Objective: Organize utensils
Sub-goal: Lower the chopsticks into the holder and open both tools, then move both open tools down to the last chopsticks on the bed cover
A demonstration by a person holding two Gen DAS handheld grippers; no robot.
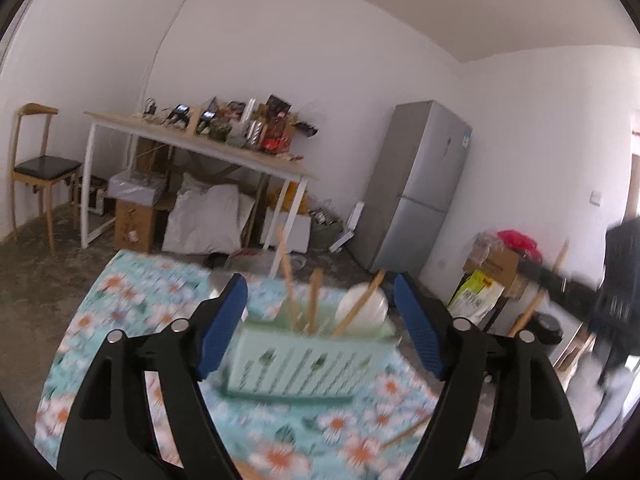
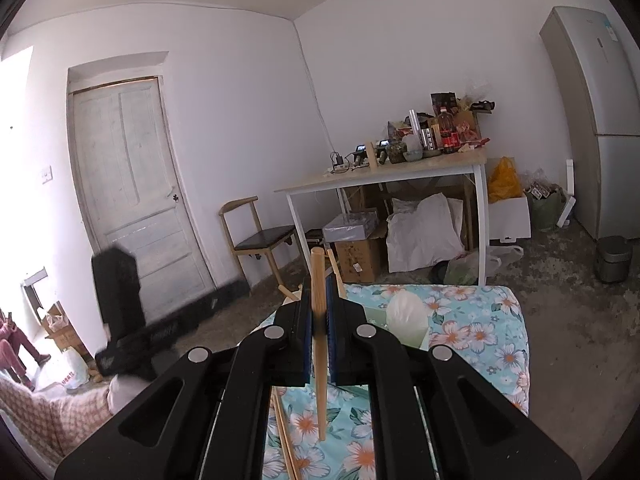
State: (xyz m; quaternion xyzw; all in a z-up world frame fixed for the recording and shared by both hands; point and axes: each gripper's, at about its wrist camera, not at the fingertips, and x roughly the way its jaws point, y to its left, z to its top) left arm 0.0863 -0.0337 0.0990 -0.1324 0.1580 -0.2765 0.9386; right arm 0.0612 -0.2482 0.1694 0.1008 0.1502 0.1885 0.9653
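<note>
1. Left claw [image 1: 320,320] is seen spread wide, its blue pads [image 1: 224,324] standing apart on either side of a pale green utensil holder [image 1: 308,360]; nothing is pressed between them, and the holder lies beyond the pads.
2. Right claw [image 2: 320,312] is pressed together on a wooden chopstick [image 2: 319,344], which is pinched near its upper part and hangs almost upright, its lower tip over the flowered cloth.
3. The utensil holder is placed on the counter [image 1: 120,308], which is covered by a light blue cloth with white and orange flowers; it stands toward the far edge of the counter in the left wrist view.
4. Several wooden chopsticks [image 1: 314,300] are seen standing tilted inside the holder, and a white spoon [image 1: 362,304] leans in its right part.
5. One more loose chopstick [image 1: 404,434] is lying on the cloth near the right claw arm of the left wrist view; another [image 2: 286,440] is seen flat on the cloth under the right claw.
6. The left wrist view is blurred, so fine details of the holder cannot be told.
7. Behind the counter a white-legged table [image 2: 384,176] with many things, a wooden chair [image 2: 260,240] and a grey fridge [image 1: 416,188] are visible.
</note>
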